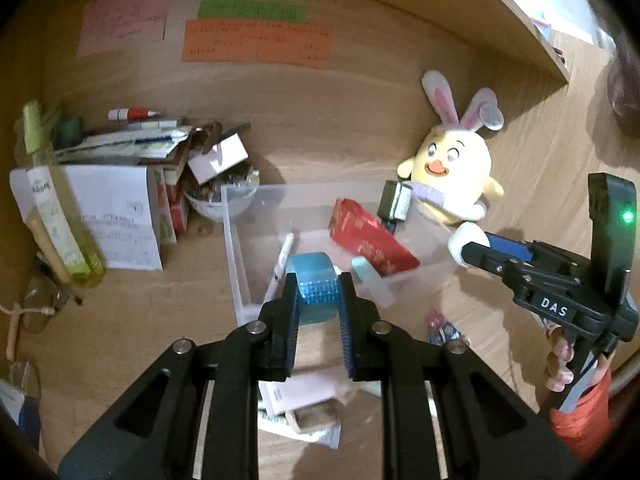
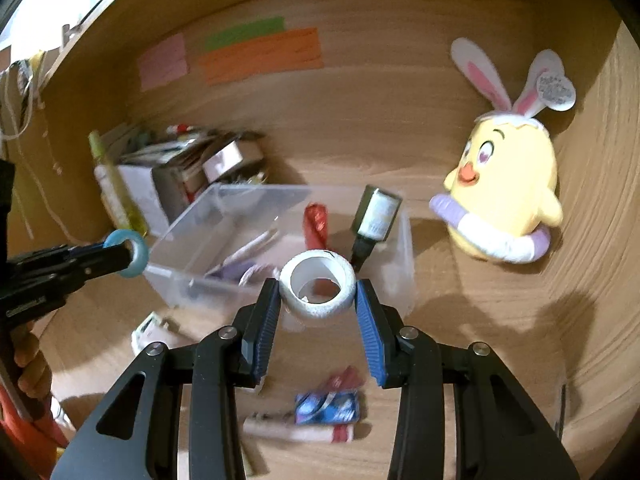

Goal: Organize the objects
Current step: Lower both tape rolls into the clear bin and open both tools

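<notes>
Wooden desk (image 1: 200, 312), tape rolls in tongs

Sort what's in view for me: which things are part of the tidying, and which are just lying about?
In the job: blue tape roll in left tool; white tape roll in right tool; clear bin.
Lying about: plush chick; wall notes; green bottle.

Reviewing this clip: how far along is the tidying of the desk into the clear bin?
Done: the clear bin already holds a red packet and a pen. In hand: left gripper grips blue tape; right gripper grips white tape. Left: blue wrapper and a small pink notepad remain on the desk.
</notes>
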A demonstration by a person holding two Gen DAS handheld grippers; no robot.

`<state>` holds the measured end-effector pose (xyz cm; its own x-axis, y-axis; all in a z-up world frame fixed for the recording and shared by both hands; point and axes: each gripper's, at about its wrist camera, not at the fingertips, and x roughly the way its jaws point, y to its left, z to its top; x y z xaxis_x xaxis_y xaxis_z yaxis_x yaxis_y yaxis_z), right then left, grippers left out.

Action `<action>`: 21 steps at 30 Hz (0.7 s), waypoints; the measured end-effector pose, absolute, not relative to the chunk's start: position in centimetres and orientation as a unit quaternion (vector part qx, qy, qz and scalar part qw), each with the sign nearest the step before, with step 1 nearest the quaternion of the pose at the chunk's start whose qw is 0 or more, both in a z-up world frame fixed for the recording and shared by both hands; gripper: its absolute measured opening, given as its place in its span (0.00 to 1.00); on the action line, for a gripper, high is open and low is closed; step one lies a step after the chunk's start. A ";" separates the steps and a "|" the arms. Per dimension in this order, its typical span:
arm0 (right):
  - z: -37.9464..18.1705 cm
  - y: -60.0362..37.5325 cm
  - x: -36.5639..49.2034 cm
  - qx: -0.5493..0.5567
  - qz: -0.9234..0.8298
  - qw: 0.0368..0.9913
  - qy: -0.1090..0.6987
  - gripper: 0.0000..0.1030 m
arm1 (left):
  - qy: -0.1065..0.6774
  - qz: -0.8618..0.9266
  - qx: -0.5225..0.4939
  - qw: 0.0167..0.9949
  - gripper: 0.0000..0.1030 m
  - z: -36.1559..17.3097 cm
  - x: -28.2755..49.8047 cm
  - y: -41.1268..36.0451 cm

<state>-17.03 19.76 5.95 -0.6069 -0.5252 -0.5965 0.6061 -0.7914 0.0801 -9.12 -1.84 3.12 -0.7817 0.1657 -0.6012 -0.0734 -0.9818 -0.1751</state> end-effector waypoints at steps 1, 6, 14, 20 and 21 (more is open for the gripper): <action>6.0 19.7 -17.4 0.310 -0.896 0.312 0.067 0.34 | -0.071 0.941 -0.325 0.064 0.17 3.2 -9.4 -1.8; 5.0 18.8 -20.1 0.324 -0.897 0.285 0.093 0.34 | -0.075 0.933 -0.344 0.069 0.17 2.5 -11.7 -2.1; 3.5 17.8 -21.9 0.350 -0.887 0.280 0.116 0.34 | -0.063 0.922 -0.379 0.056 0.17 0.2 -14.9 -2.3; 2.7 17.1 -22.3 0.364 -0.879 0.283 0.123 0.34 | -0.067 0.916 -0.391 0.060 0.17 -0.9 -15.9 -2.3; 2.7 17.0 -22.3 0.365 -0.878 0.283 0.121 0.34 | -0.066 0.915 -0.393 0.062 0.17 -1.0 -15.9 -2.3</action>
